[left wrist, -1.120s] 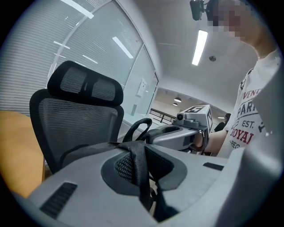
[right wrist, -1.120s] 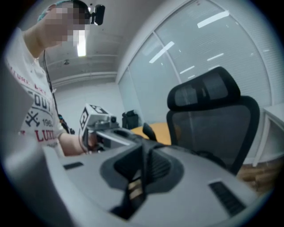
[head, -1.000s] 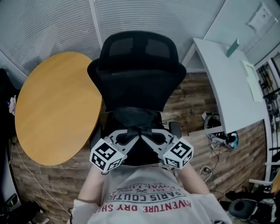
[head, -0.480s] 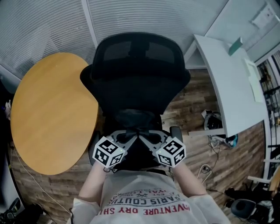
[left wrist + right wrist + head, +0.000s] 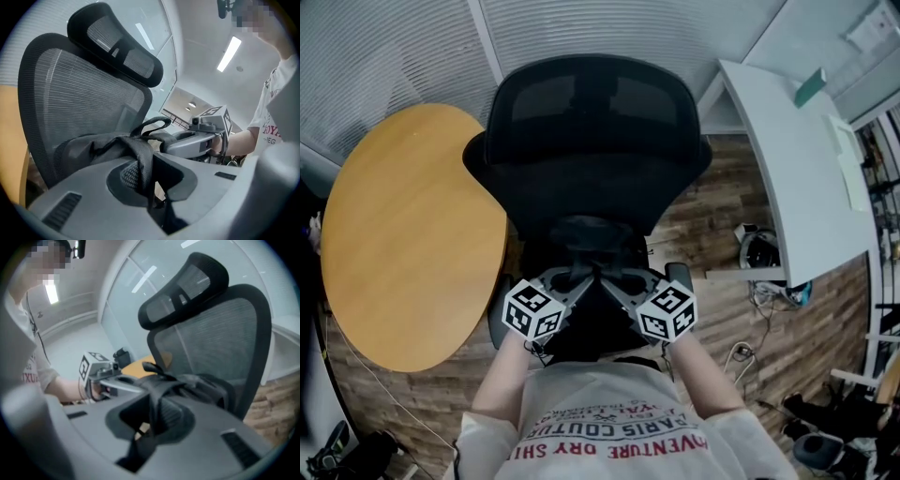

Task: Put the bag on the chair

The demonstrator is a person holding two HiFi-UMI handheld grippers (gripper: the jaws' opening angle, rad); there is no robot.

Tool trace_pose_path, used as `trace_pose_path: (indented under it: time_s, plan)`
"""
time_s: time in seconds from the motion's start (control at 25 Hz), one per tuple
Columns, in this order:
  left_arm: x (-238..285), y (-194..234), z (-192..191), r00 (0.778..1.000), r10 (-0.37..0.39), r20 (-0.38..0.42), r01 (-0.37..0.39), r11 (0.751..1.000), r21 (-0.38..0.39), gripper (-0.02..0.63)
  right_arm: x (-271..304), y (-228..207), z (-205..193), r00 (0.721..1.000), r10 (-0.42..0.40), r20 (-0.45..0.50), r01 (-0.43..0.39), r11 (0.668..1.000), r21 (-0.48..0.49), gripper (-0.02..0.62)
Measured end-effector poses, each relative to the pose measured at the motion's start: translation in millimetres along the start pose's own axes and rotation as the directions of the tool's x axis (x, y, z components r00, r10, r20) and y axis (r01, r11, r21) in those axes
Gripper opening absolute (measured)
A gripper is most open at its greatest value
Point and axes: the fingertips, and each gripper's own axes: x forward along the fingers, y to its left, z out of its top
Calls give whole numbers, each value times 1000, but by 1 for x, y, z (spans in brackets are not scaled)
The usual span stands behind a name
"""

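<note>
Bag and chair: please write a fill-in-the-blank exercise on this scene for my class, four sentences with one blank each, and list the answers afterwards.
1. The left gripper and the right gripper are each shut on a ____ of the black bag.
2. The bag is held in front of a chair whose backrest is black ____.
3. In the head view, the round wooden table lies to the chair's ____.
4. The desk on the other side is coloured ____.

Missing words: strap; mesh; left; white.
</note>
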Motion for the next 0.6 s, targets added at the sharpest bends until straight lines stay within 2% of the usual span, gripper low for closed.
trace_pose_path:
  time_s: [0.12, 0.32, 0.48, 0.6]
  plan:
    - [13, 13, -10, 1000, -17, 6, 17, 1000, -14, 60, 8, -18, -24, 996, -58, -68, 57, 998, -20, 61]
    - [23, 34, -27, 1000, 17, 10, -17, 1000, -12, 66, 19, -46, -46, 986, -126, -112, 137, 986, 95, 98]
    - [28, 41, -30, 998, 7, 60, -4, 998, -63, 94, 22, -58, -50, 979, -162, -125, 178, 976, 124, 124]
    - [33, 43, -27, 998, 25, 63, -21, 998, -65, 101, 22, -65, -49, 973, -195, -126, 211, 969, 129, 144]
